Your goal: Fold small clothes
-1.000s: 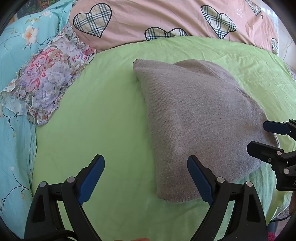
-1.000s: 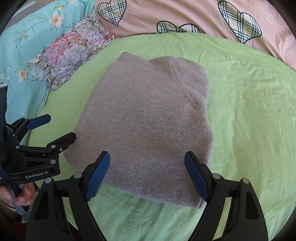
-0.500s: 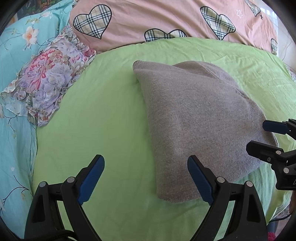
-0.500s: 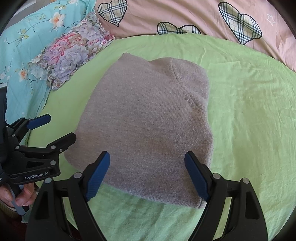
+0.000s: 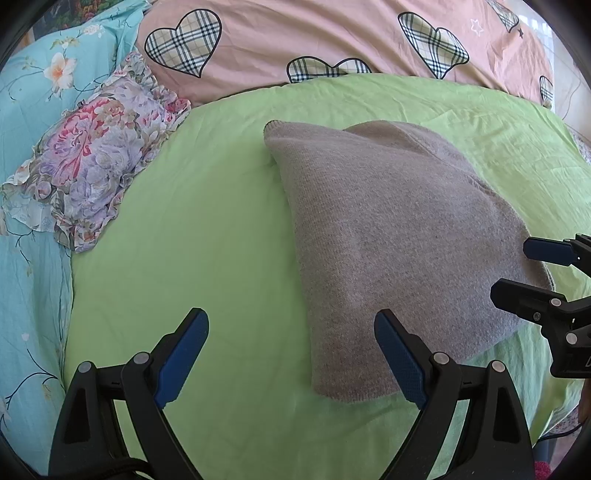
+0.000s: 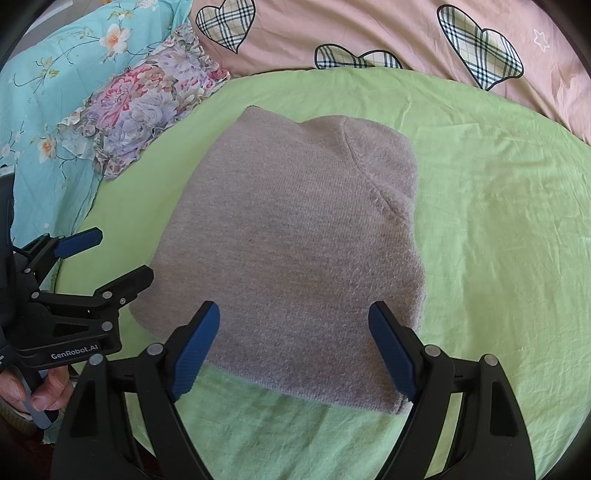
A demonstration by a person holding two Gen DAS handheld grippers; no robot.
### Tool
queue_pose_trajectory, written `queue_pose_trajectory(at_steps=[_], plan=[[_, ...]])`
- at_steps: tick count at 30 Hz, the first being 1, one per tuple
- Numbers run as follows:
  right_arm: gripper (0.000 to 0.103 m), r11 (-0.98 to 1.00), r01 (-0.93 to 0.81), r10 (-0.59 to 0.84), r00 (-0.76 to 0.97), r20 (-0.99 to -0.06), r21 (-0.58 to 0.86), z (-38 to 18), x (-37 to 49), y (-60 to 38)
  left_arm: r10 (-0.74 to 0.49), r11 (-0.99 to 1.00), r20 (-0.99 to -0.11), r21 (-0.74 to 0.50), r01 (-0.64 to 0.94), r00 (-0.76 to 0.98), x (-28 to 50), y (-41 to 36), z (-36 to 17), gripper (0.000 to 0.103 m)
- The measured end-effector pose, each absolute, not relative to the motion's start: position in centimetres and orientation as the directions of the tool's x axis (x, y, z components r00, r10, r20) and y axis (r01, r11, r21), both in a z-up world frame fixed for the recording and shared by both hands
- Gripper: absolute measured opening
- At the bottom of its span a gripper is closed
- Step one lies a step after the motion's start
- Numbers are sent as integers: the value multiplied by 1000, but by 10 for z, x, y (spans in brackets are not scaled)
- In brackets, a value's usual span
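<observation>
A grey knitted garment (image 5: pixel 388 236) (image 6: pixel 295 240) lies folded flat on a light green sheet (image 5: pixel 207 236) (image 6: pixel 498 221). My left gripper (image 5: pixel 291 354) stands open, low over the sheet at the garment's near left corner, its right finger over the hem, holding nothing. My right gripper (image 6: pixel 293 347) is open above the garment's near edge, both blue pads over the knit, nothing between them. The left gripper (image 6: pixel 107 254) also shows at the left edge of the right wrist view, and the right gripper (image 5: pixel 528 269) at the right edge of the left wrist view.
A floral cloth (image 5: pixel 92 173) (image 6: pixel 144 107) lies at the sheet's far left on a turquoise flowered cover (image 5: pixel 29 110). A pink cover with plaid hearts (image 5: pixel 332 40) (image 6: pixel 369 33) runs along the back. A hand (image 6: pixel 40 387) holds the left gripper's handle.
</observation>
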State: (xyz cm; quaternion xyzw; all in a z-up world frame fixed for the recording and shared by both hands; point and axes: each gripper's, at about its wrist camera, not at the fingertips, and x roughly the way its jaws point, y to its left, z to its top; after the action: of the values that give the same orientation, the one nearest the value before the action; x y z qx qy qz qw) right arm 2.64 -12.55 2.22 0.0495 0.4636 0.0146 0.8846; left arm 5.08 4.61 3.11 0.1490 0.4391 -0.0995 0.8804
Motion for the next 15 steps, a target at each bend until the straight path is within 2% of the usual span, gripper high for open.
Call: queue_pose_trajectory(at_steps=[15], plan=[[83, 995, 19, 72, 571, -818, 101, 23, 26, -125, -47, 935, -802, 175, 310, 596, 51, 45, 31, 92]])
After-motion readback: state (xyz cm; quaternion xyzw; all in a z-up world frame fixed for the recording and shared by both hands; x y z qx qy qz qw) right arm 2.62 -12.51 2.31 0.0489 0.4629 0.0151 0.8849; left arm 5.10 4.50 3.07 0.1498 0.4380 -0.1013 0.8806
